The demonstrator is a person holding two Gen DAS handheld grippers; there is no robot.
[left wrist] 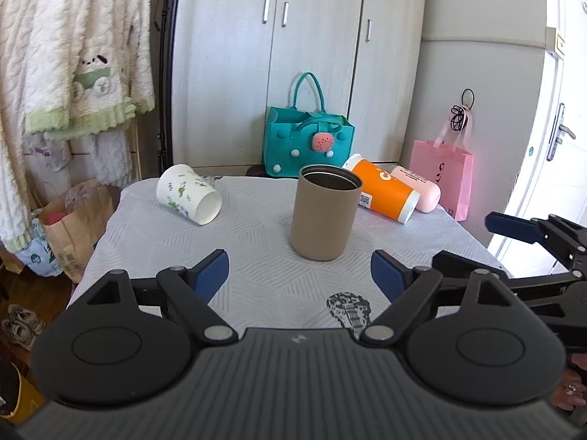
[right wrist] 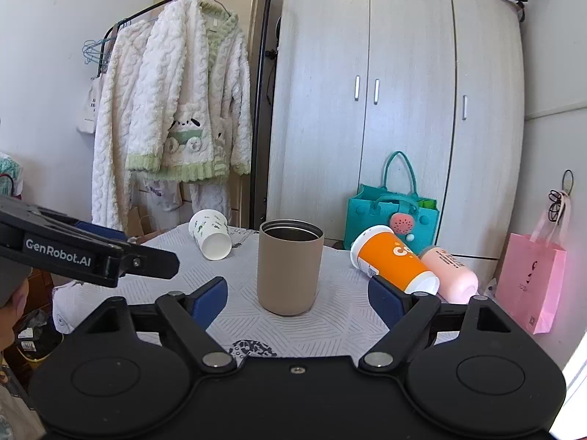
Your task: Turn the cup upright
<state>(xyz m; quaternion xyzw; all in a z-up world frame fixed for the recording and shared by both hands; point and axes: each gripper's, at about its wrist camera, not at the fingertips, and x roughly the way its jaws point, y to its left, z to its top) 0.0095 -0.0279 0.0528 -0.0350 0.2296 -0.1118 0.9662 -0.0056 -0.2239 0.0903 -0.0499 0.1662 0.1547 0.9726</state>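
A tan cup (left wrist: 324,212) stands upright on the table, mouth up; it also shows in the right wrist view (right wrist: 290,267). A white paper cup with green print (left wrist: 189,194) (right wrist: 211,234) lies on its side at the far left. An orange cup (left wrist: 383,190) (right wrist: 394,260) and a pink cup (left wrist: 416,189) (right wrist: 451,275) lie on their sides at the far right. My left gripper (left wrist: 299,275) is open and empty, short of the tan cup. My right gripper (right wrist: 297,295) is open and empty, the tan cup just ahead between its fingers.
The table has a pale patterned cloth (left wrist: 256,256). A teal bag (left wrist: 306,143) and a pink bag (left wrist: 445,176) stand behind it by a wardrobe (left wrist: 293,55). A clothes rack with fluffy robes (right wrist: 172,110) stands left. A paper bag (left wrist: 73,216) sits on the floor.
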